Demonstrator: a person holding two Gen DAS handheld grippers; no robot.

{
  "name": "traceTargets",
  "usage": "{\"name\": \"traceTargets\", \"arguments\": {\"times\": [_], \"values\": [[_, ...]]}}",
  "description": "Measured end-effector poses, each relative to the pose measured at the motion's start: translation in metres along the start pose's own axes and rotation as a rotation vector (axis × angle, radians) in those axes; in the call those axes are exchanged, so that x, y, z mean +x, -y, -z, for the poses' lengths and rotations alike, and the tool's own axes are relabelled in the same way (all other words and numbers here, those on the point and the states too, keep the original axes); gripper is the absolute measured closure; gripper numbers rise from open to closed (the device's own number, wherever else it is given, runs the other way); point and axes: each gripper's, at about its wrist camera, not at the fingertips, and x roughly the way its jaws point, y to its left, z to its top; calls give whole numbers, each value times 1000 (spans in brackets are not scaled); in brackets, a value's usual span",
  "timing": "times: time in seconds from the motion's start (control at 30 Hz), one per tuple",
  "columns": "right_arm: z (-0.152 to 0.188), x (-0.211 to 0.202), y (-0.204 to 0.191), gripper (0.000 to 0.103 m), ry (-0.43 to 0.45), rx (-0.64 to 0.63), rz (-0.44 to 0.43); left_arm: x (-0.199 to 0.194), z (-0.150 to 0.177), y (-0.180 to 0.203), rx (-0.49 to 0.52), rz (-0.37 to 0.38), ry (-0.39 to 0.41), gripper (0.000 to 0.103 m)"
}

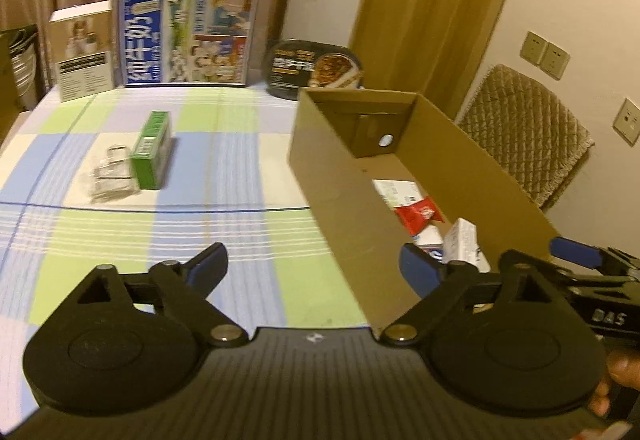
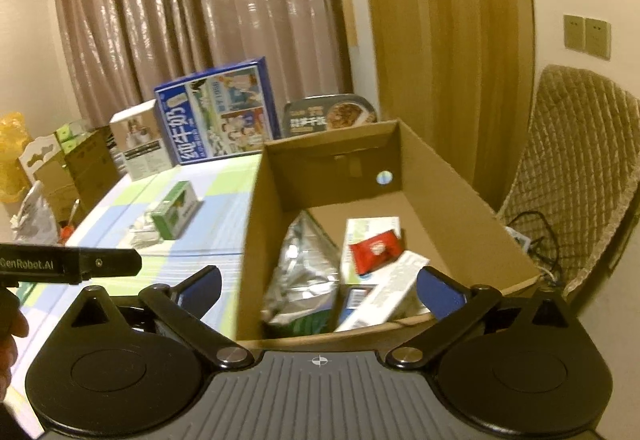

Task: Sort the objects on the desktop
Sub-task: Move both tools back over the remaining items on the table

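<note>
Desktop objects are partly sorted already, as I judge it: the cardboard box (image 2: 256,240) at the right side of the table (image 1: 224,236) holds a silver foil bag (image 2: 298,276), a red packet (image 2: 376,248) lying on a white-green carton (image 2: 372,230) and a long white box (image 2: 384,292) leaning near the front wall; on the checked cloth, well apart from the cardboard box, a green box (image 1: 152,150) lies with a clear plastic pack (image 1: 112,176) touching its left side; a large blue milk carton (image 1: 186,32), a small beige box (image 1: 84,48) and a black meal tray (image 1: 314,66) stand along the far edge, and I cannot tell if they belong to the sorting. The left gripper (image 1: 312,264) has its tongs wide apart over the near part of the table, just beside the box wall, with nothing between them; the right gripper (image 2: 320,290) also stands wide apart and empty, at the near rim of the cardboard box, above the things inside. The step in hand seems to be the reach for the next object, probably the green box; to do it well, the left gripper should go forward and to the left, come down with one finger on each long side, and close only when the clear plastic pack is outside the tongs; the pictures are blurred, so a slower approach would be safer.
</note>
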Motion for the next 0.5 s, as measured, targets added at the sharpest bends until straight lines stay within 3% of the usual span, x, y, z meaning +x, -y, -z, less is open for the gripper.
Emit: {"name": "traceTargets", "arguments": {"times": [0.23, 0.5], "values": [[-2, -3, -39, 2, -23, -26, -44, -26, 13, -32, -7, -81, 15, 2], [6, -2, -84, 2, -41, -83, -118, -49, 40, -69, -72, -140, -4, 2]]}}
